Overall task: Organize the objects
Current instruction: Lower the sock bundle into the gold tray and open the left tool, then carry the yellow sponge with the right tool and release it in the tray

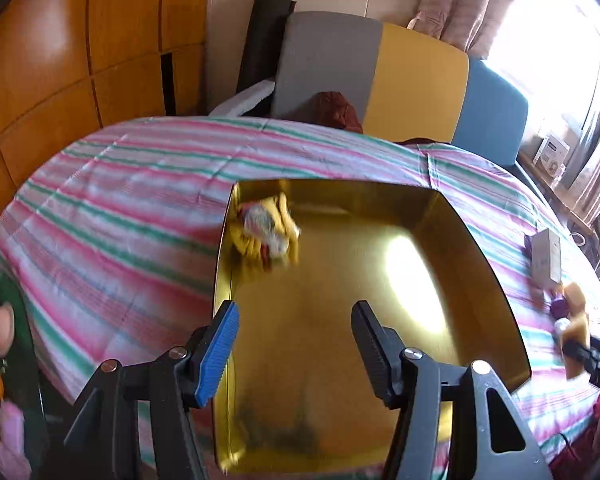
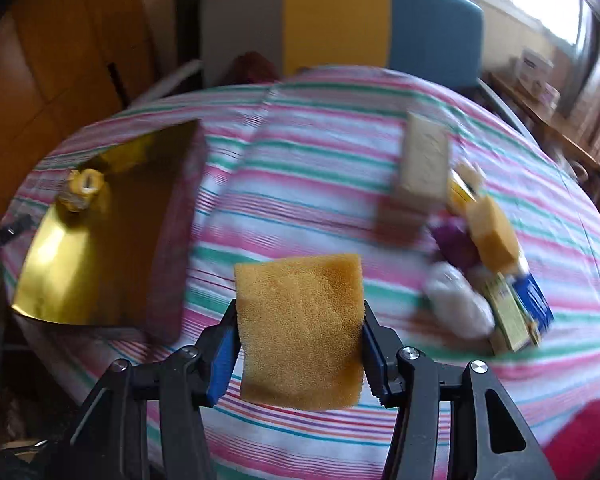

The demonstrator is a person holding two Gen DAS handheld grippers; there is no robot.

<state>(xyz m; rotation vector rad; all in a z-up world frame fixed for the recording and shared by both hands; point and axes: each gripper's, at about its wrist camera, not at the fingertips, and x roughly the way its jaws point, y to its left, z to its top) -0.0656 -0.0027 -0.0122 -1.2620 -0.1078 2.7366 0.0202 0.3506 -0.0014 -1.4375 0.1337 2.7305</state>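
Observation:
A shiny gold tray (image 1: pixel 480 240) lies on the striped table. A crumpled yellow and white packet (image 1: pixel 266 228) rests in its far left corner. My left gripper (image 1: pixel 294 320) hangs open over the tray's near part with nothing between its fingers. My right gripper (image 2: pixel 298 316) is shut on an orange sponge (image 2: pixel 300 328), lifted above the cloth. The gold tray (image 2: pixel 60 272) and the packet (image 2: pixel 82 190) show at the left of the right wrist view. The sponge (image 1: pixel 576 340) and right gripper appear at the right edge of the left wrist view.
A beige box (image 2: pixel 422 168), a second orange sponge (image 2: pixel 494 236), a purple thing (image 2: pixel 454 240), a white bundle (image 2: pixel 460 300) and yellow-blue packs (image 2: pixel 516 312) cluster on the right of the cloth. A grey, yellow and blue chair back (image 1: pixel 400 76) stands behind the table.

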